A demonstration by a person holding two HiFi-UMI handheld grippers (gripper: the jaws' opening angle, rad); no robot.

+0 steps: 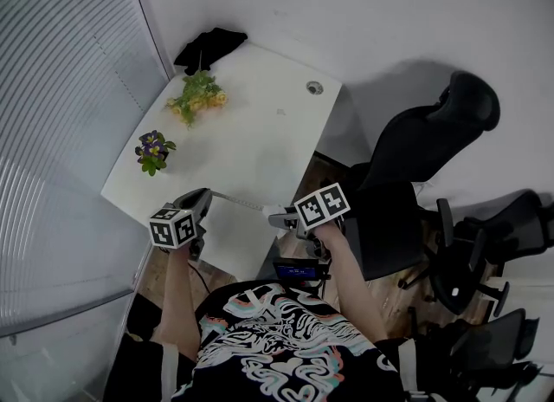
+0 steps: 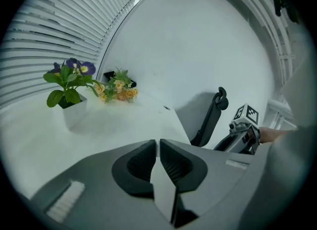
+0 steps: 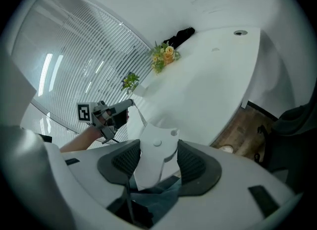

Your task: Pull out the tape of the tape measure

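My right gripper is shut on the white tape measure case, whose body fills the space between the pads. A thin strip of tape runs from the case across to my left gripper. In the left gripper view my left gripper is shut on the tape end, a narrow grey strip pinched between the ribbed pads. Both grippers hang over the near edge of the white table, the right gripper to the right of the left.
On the table stand a potted purple flower and a yellow flower bunch, with a dark object at the far corner. Black office chairs crowd the right side. Window blinds run along the left.
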